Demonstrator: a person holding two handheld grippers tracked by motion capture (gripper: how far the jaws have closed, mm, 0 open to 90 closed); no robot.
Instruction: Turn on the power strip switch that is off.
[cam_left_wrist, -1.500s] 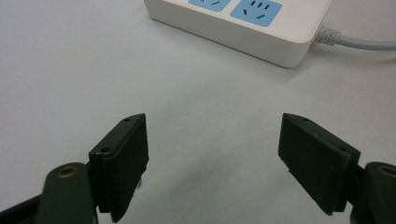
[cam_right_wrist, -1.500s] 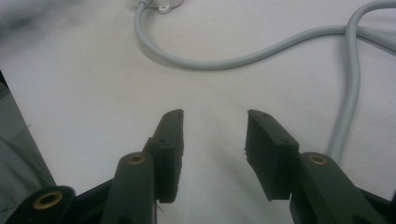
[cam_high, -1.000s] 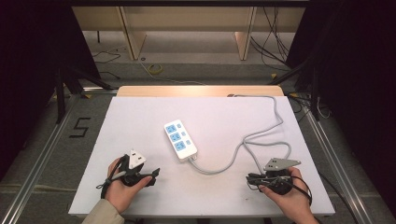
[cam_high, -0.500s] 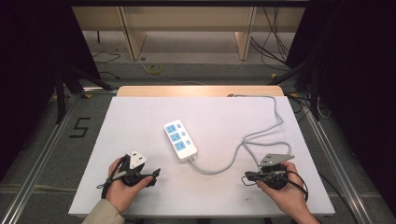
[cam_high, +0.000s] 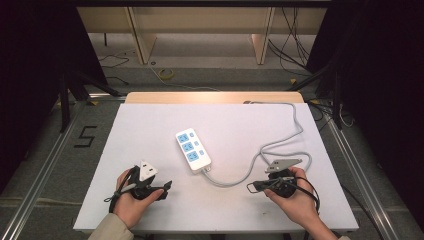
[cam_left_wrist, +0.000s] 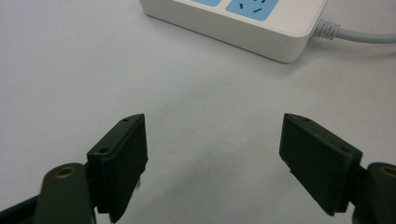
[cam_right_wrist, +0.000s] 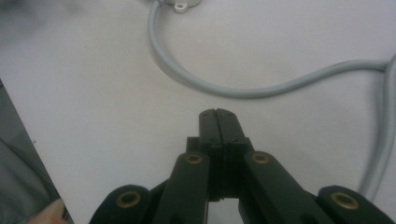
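A person seated at a white surface (cam_high: 150, 130) holds a gripper in each hand, with a white power strip (cam_high: 193, 150) lying between and beyond them. The left gripper (cam_left_wrist: 212, 158) rests low over the surface with its jaws spread wide and nothing between them; the power strip's near end, with a blue socket face, lies ahead of it and slightly to its right, well clear of the pads. The right gripper (cam_right_wrist: 218, 116) has just closed, its two black jaws pressed flat together on nothing. The strip's grey cable (cam_right_wrist: 224, 88) curves across the surface just ahead of the right gripper's tips, apart from them, then loops back along that gripper's right side. In the high view, the left gripper (cam_high: 162, 187) and the right gripper (cam_high: 252, 187) point inward toward each other near the surface's front edge.
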